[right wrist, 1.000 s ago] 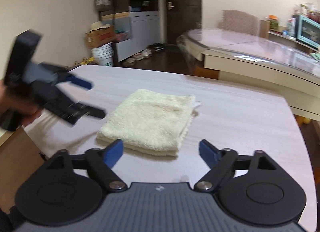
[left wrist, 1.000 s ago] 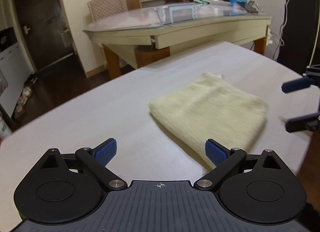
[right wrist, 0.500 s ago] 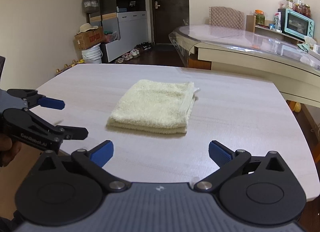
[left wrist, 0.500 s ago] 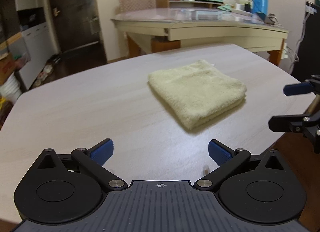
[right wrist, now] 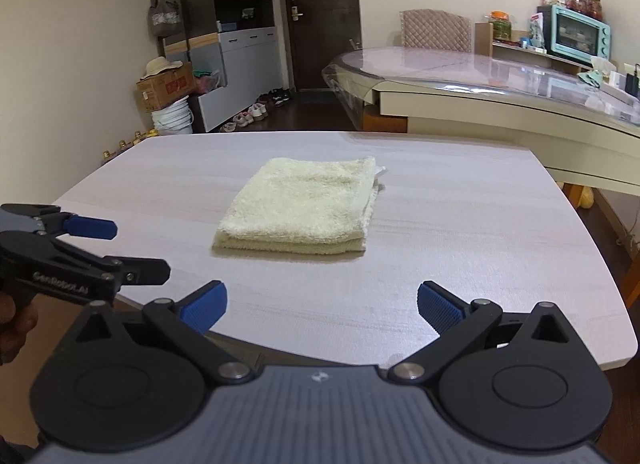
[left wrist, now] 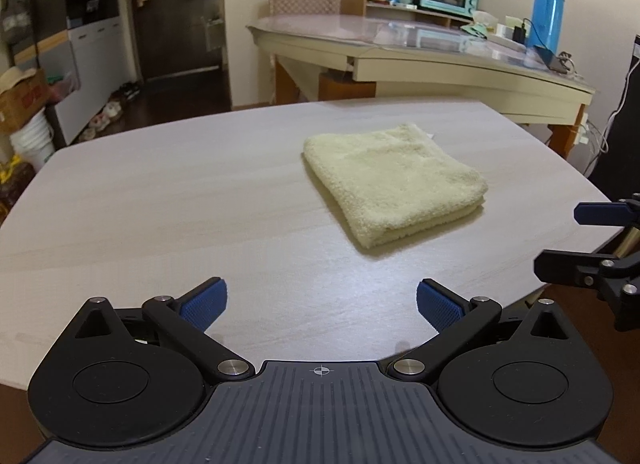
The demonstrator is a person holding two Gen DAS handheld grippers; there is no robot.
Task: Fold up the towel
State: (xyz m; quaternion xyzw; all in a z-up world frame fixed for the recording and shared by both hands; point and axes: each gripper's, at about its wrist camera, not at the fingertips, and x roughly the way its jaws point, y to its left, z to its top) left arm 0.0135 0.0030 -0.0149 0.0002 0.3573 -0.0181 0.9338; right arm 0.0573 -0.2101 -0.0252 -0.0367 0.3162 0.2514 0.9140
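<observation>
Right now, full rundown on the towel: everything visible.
The towel is pale yellow terry, folded into a compact, roughly square stack with layered edges showing on its near side. A small white tag pokes out at a far corner. It lies flat mid-table, touching only the pale wood-grain table; neither gripper touches it.

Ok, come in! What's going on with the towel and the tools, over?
Left tool open, empty. Right tool open, empty. Towel folded, flat on table. Nothing in the way.
</observation>
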